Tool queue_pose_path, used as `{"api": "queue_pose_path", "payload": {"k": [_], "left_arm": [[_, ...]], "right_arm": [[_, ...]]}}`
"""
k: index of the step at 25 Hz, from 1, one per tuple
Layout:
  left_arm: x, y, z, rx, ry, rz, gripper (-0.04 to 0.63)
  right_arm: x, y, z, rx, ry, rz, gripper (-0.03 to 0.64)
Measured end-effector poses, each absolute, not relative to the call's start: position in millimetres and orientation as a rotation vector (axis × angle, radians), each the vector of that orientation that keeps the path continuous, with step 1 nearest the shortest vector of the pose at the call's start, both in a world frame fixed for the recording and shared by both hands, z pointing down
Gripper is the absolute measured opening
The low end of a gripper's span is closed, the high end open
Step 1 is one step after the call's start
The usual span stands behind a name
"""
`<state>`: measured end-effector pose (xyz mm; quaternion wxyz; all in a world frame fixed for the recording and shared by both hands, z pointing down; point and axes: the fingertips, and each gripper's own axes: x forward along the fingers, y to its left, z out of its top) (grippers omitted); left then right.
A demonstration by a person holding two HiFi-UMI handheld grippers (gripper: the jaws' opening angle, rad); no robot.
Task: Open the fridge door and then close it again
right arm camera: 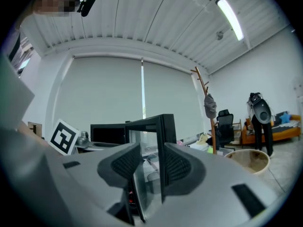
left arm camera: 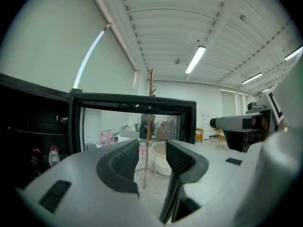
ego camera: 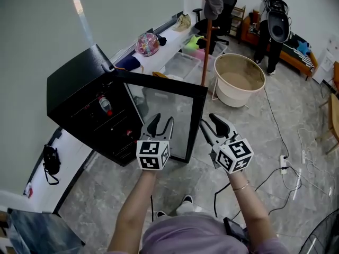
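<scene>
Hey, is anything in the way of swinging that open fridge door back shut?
No loose object shows between the door and the fridge opening. Only the left gripper hangs on the door's inner side, inside its closing sweep, jaws apart and empty.

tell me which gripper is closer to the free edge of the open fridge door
Right. The right gripper sits at the door's free edge, which shows between its jaws; the left gripper faces the glass pane.

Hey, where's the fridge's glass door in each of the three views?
Head view: glass door, centre, swung open.
Left gripper view: wide across the middle, behind the jaws.
Right gripper view: edge-on, centre, seen through the jaw gap.
Shared landmark: wooden coat stand.
</scene>
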<state>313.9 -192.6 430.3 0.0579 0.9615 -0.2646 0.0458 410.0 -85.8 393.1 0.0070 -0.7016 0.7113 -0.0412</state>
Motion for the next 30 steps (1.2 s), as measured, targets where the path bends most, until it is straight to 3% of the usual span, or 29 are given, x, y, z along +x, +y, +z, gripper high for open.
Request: {"api": "queue_pose_path", "payload": {"k": [8,17,30], "left_arm": [[281.7,-187.9,440.1,2.871,-0.89,0.143,0.102],[248.8,-202.8,453.1,2.807,-0.985,0.165,0.06],[188.0,-211.9,456.8,2.741,-1.115,0.14,0.052]], "right_arm": [[433.6,-106.9,401.5,-2.246,2.188,-0.183,0.193],[442.7,-144.2,407.5,-2.184,2.252,-0.219,0.299],[433.2,-158.1,411.7,-2.199,2.285,-0.169,0.265]]}}
